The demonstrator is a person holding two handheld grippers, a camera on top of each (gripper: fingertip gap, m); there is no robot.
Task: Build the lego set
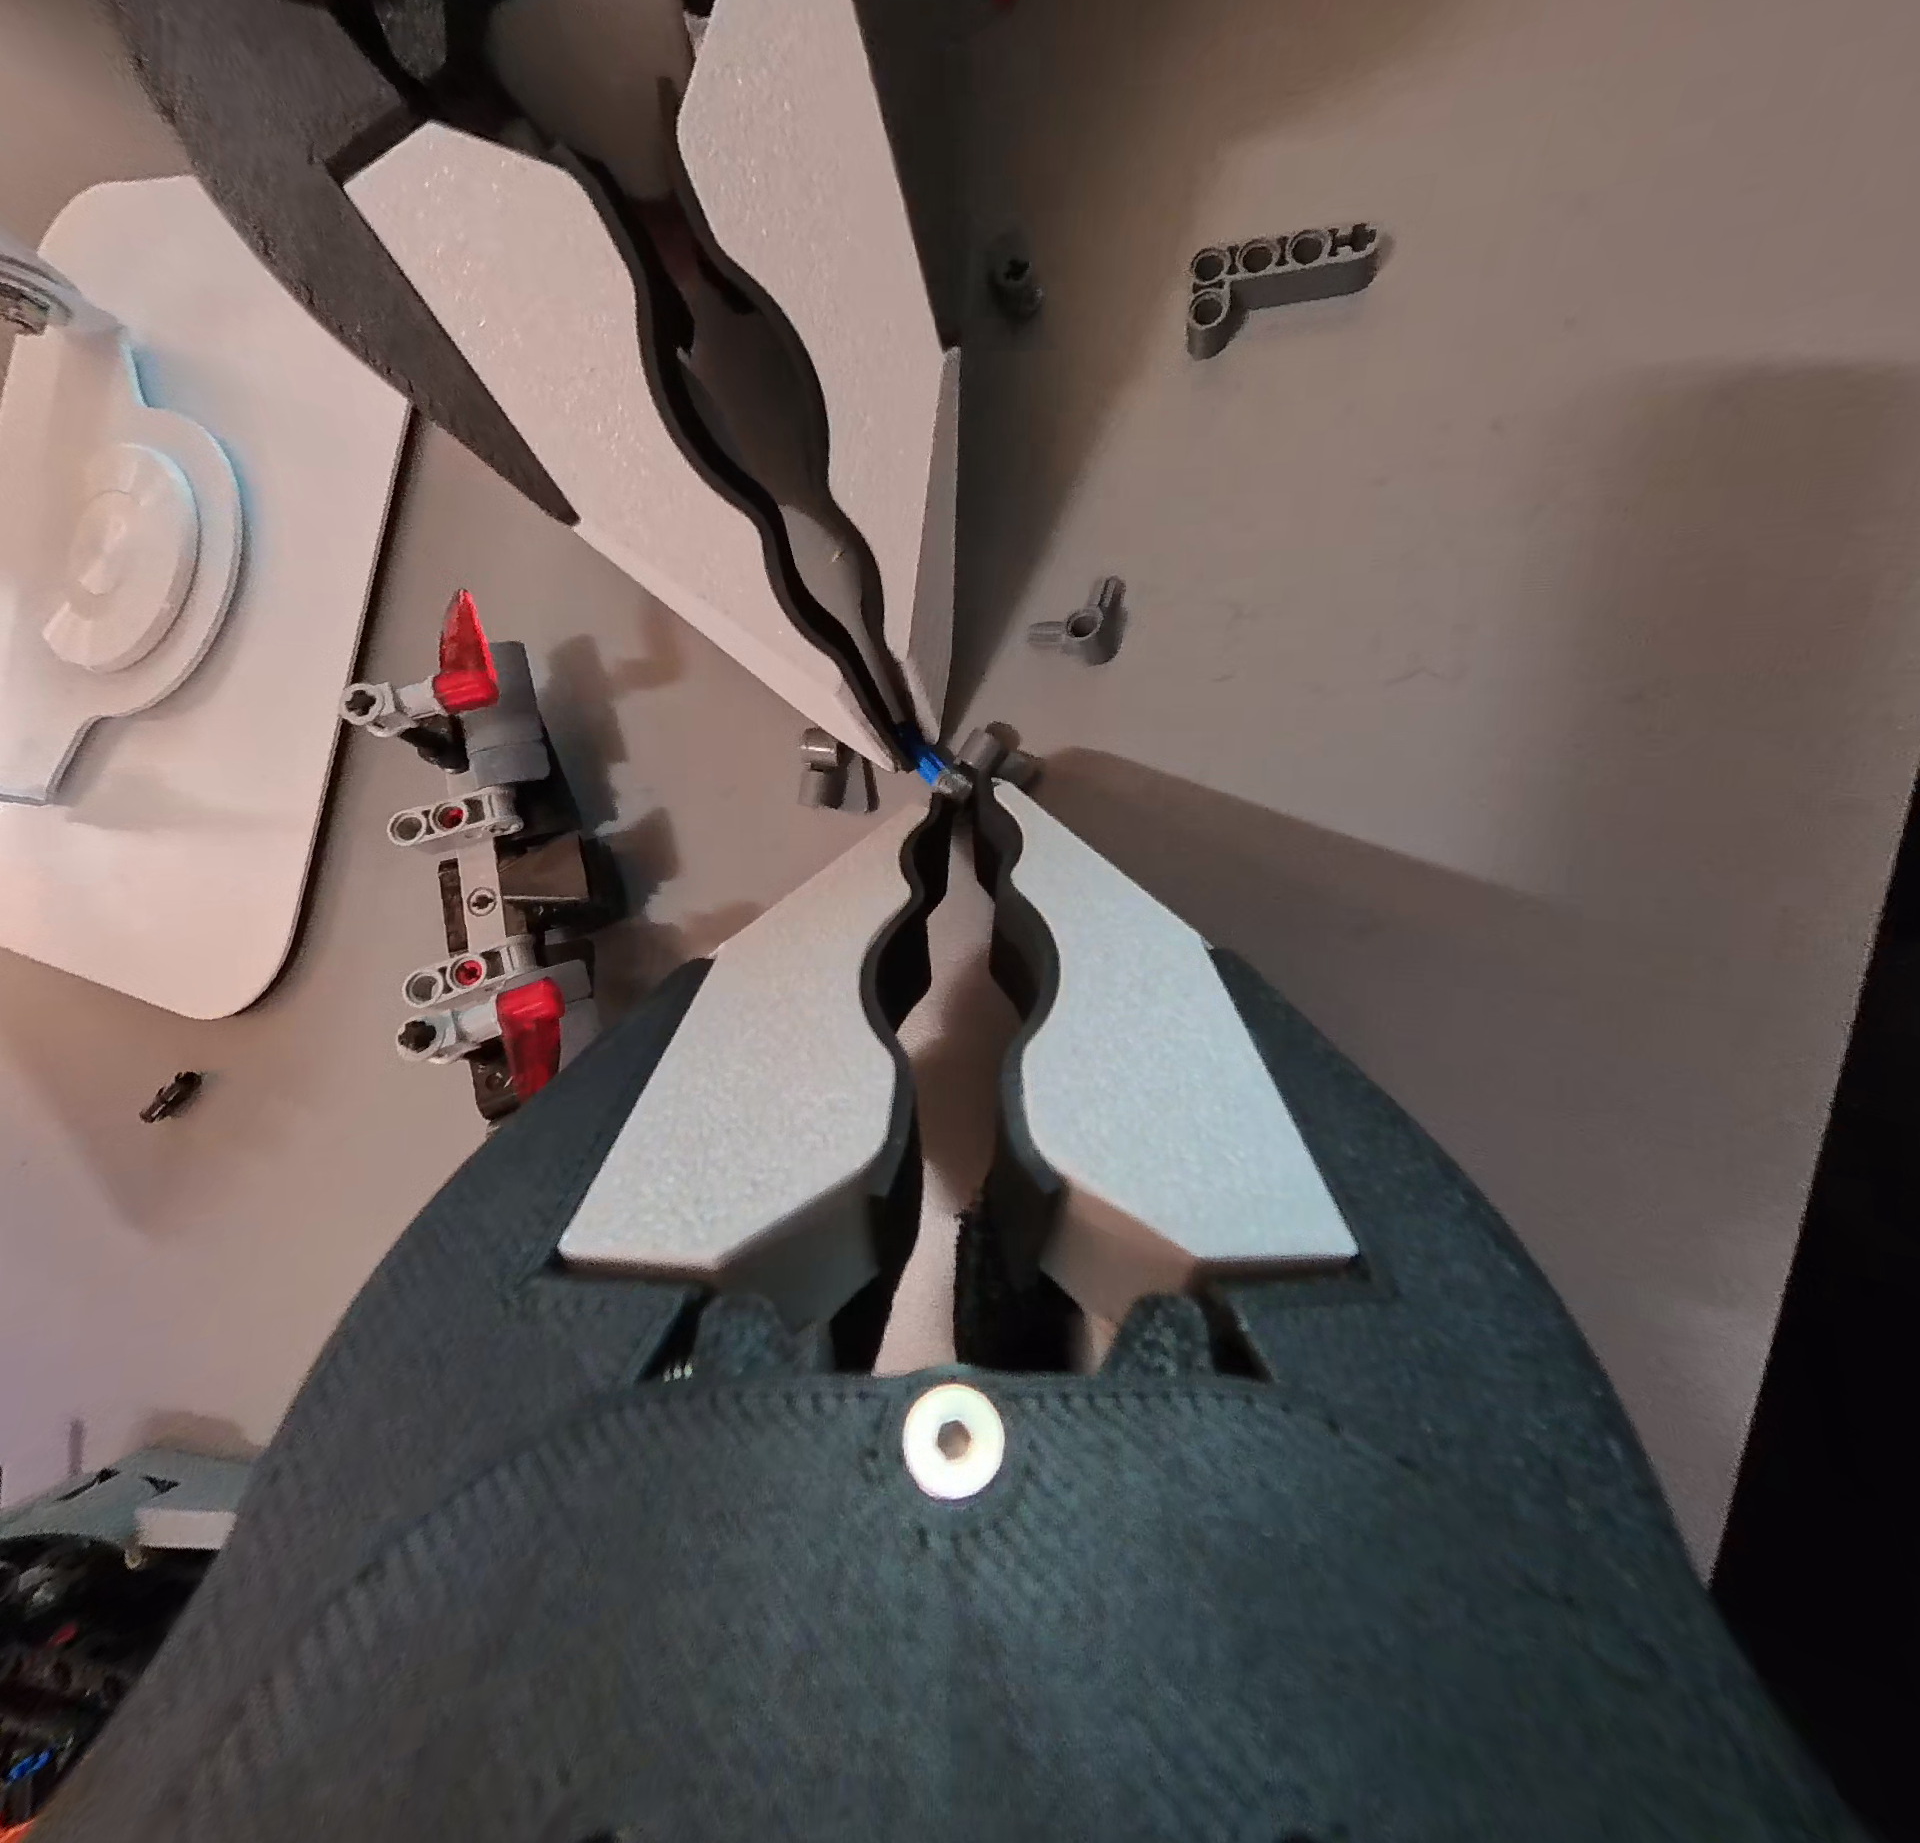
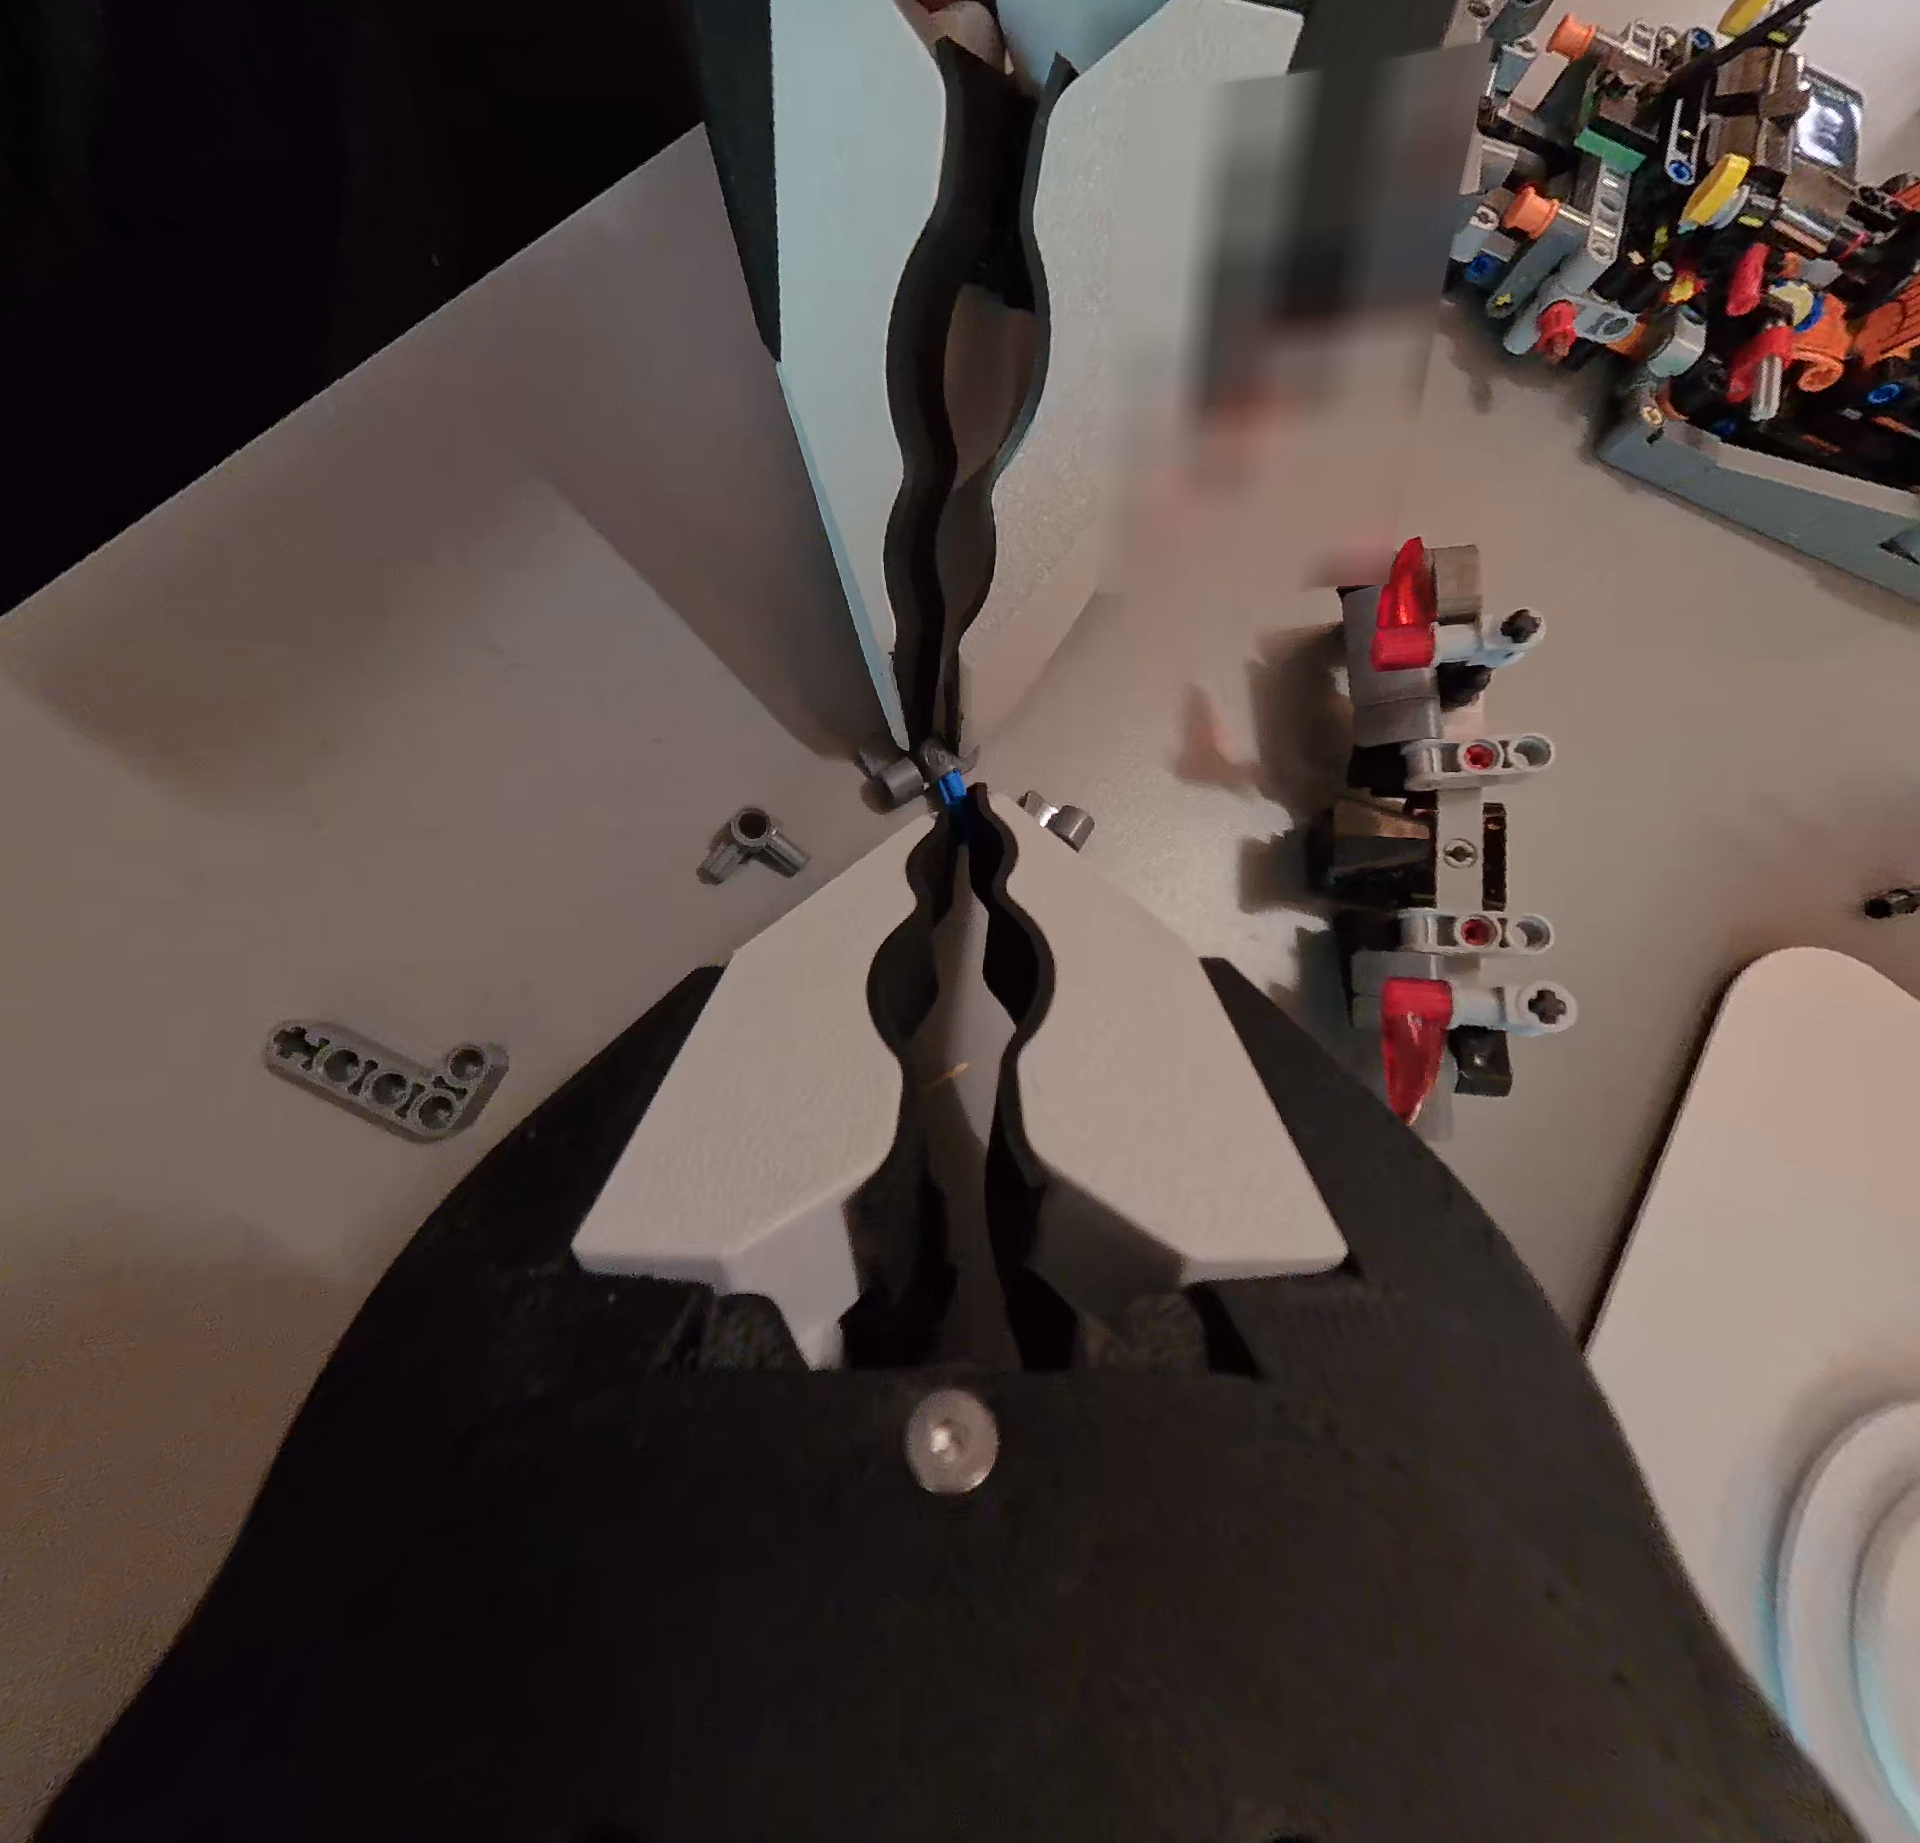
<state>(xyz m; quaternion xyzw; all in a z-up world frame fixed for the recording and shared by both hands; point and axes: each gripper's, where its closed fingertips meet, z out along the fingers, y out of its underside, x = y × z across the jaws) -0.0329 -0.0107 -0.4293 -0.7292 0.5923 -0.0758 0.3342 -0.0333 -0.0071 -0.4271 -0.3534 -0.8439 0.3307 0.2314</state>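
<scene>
My left gripper (image 1: 961, 794) is shut on a small grey connector (image 1: 982, 754), which also shows in the right wrist view (image 2: 902, 773). My right gripper (image 2: 956, 808) is shut on a short blue pin (image 2: 948, 787). The two grippers meet tip to tip just above the table, and the blue pin (image 1: 925, 759) touches the end of the grey connector. A grey and black sub-assembly with red pieces (image 1: 478, 858) lies on the table beside them and also shows in the right wrist view (image 2: 1444, 837).
Loose on the table are a grey L-shaped beam (image 1: 1278, 276), a grey angle connector (image 1: 1086, 624), another small grey connector (image 1: 826, 765) and a black pin (image 1: 171, 1097). A white board (image 1: 156, 650) lies beyond the sub-assembly. A large multicoloured lego model (image 2: 1714, 235) stands farther off. Only a small space, under 4 cm, lies between the two pairs of fingers.
</scene>
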